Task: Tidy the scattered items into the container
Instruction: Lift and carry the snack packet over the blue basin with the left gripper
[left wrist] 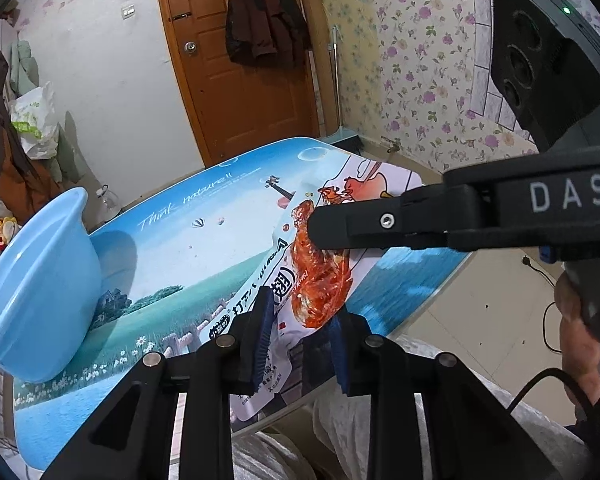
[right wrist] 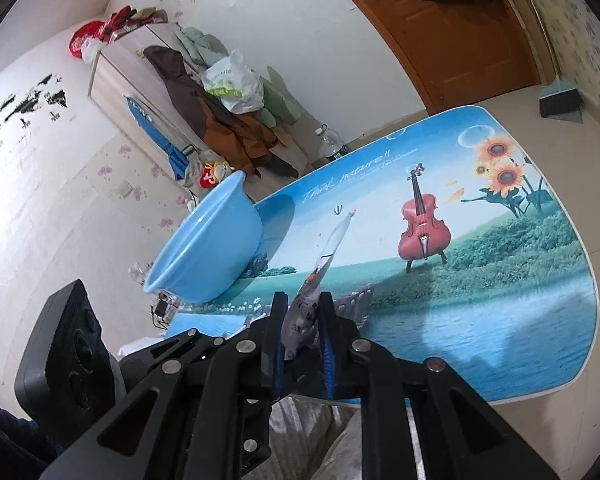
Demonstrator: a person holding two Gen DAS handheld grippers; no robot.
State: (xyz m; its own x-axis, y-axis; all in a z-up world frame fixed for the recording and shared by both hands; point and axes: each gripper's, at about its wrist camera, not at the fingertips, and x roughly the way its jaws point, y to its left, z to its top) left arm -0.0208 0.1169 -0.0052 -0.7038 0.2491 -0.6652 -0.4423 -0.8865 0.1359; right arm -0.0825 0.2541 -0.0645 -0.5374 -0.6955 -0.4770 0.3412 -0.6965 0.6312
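A white snack packet [left wrist: 320, 276] printed with red chicken wings is held above the table, flat on in the left wrist view and edge-on in the right wrist view [right wrist: 324, 264]. My left gripper [left wrist: 300, 332] is shut on its lower end. My right gripper [right wrist: 302, 320] is shut on the same packet; its black fingers [left wrist: 340, 228] reach across the packet from the right in the left wrist view. A light blue plastic basin [left wrist: 40, 288] stands at the table's left side, also in the right wrist view [right wrist: 208, 248], to the left of both grippers.
The table [right wrist: 480, 280] has a printed landscape top with a violin and sunflowers. Beyond it are a wooden door [left wrist: 240, 80], a cabinet piled with clothes and bags [right wrist: 204, 104], a water bottle [right wrist: 330, 142] and a broom [right wrist: 560, 100] on the floor.
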